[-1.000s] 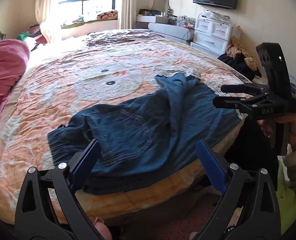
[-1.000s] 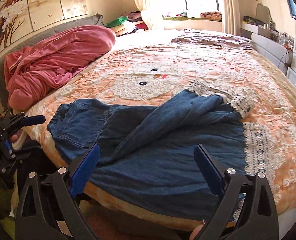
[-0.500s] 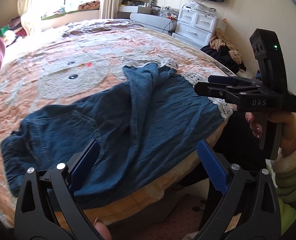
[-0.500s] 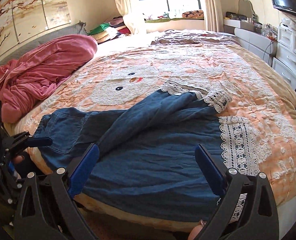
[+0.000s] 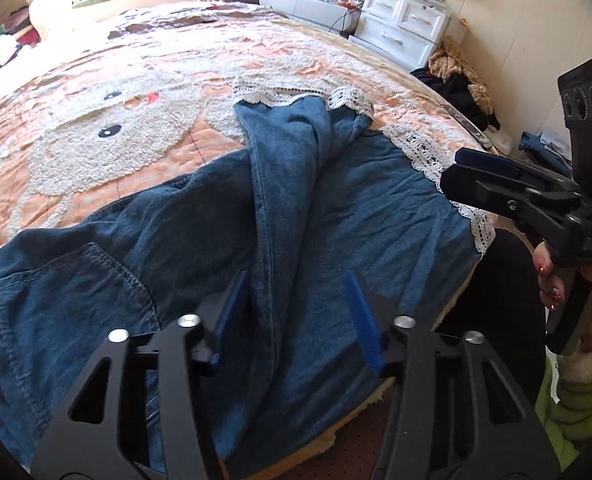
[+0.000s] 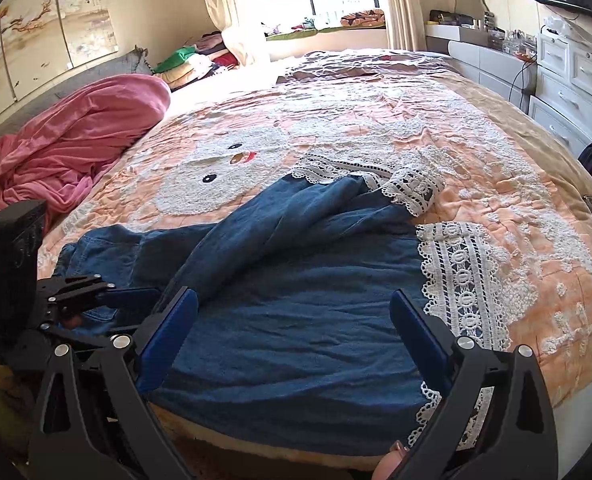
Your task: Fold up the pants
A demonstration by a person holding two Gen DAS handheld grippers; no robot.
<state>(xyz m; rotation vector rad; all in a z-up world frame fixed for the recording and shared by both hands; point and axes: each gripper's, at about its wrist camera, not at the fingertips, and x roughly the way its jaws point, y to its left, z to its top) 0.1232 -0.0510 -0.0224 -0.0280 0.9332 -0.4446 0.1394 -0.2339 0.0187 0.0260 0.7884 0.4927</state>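
While the pants (image 5: pixel 296 208) lie spread along the near edge of the bed (image 5: pixel 95 152), both tools sit low over the denim.

Left tool (image 5: pixel 296 312): jaws closing, half-narrowed, with the seam ridge of the folded-over leg between the blue pads (image 5: pixel 362 312); the pads do not yet press the cloth. Right tool (image 6: pixel 296 332): jaws spread wide over flat denim, nothing pinched. Seen from the left wrist view, the right tool comes in from the right edge in a hand (image 5: pixel 576 288) with a green sleeve (image 5: pixel 576 408). One leg crosses diagonally over the other towards the far right, its lace cuff (image 6: pixel 408 188) turned up on the peach bedspread; the second lace cuff (image 6: pixel 460 280) lies flat to the right. A pink blanket (image 6: pixel 63 148) is heaped at the far left, well apart from the pants.
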